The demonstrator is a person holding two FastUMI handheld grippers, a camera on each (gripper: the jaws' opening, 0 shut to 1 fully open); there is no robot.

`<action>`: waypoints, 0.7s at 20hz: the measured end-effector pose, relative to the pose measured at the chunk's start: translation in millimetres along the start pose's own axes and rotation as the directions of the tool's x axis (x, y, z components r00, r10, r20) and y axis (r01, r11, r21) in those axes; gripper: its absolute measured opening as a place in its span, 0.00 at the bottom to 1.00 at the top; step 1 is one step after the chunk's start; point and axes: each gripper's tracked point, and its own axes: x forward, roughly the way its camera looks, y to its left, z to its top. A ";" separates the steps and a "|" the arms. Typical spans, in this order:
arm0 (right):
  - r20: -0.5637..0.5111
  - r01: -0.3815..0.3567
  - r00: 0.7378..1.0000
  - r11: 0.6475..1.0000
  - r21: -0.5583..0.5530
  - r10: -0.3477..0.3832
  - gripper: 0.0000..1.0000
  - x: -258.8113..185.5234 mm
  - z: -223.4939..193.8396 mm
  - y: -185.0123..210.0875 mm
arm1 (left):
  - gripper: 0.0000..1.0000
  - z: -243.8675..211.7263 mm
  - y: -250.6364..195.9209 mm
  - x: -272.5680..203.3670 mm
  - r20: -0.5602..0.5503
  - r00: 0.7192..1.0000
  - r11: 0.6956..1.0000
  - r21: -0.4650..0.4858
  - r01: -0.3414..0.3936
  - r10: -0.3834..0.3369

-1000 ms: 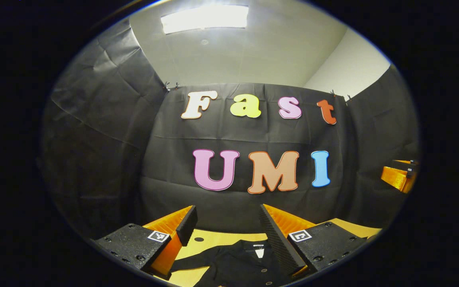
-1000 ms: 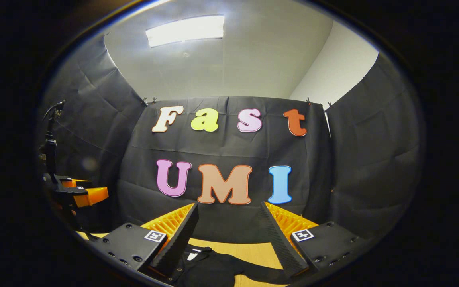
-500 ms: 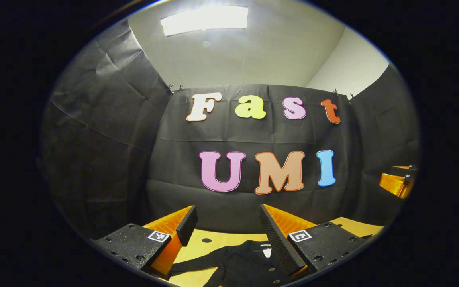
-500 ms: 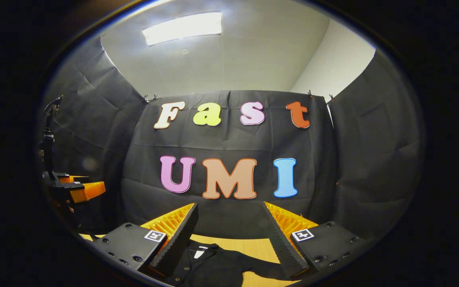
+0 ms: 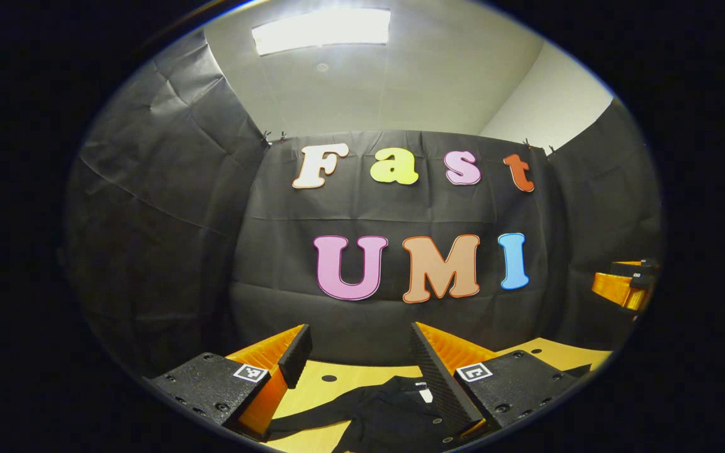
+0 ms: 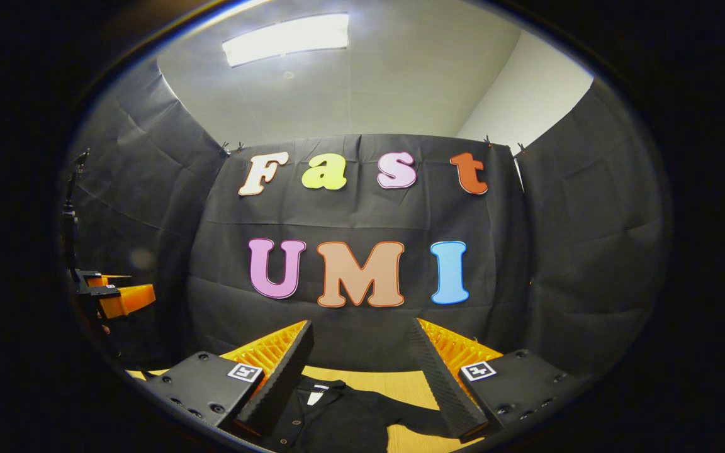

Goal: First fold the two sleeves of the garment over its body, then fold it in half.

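The left tongs (image 5: 356,365) are spread wide, with nothing between their fingers. They hang above the desk (image 5: 331,390), apart from it, and point at the booth wall (image 5: 394,207). Just below and ahead of them lies the shirt (image 5: 387,415), dark, spread flat on the desk. Its collar with a white tag (image 5: 425,394) sits beside the right finger (image 5: 435,384), partly hidden behind it. One sleeve (image 5: 325,412) runs out across the desk toward the left finger (image 5: 293,355) and passes under it. A small dark hole (image 5: 329,379) in the desk shows between the fingers, beyond the shirt.

The right tongs (image 6: 359,368) are likewise spread, gripping nothing, and held above the desk (image 6: 394,380). The shirt (image 6: 337,418) lies under them too, with its collar and tag (image 6: 315,396) just beside the left finger (image 6: 277,377). The other sleeve (image 6: 413,415) stretches toward the right finger (image 6: 444,384) and ends beneath it. Neither sleeve is folded over the body.

Farther out, each pair shows the other at its edge: the right tongs (image 5: 623,286) far off to the right in the left gripper view, the left tongs (image 6: 117,296) far off to the left in the right gripper view. Whether those far ones are spread cannot be told there. A ceiling lamp (image 5: 321,28) glows above the wall.
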 end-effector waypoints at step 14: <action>-0.203 0.265 0.938 0.958 -0.109 -0.282 0.98 50.7 -96.9 -179.2 | 0.93 -6.8 -6.9 40.5 0.020 1.000 0.998 -0.053 0.014 -0.013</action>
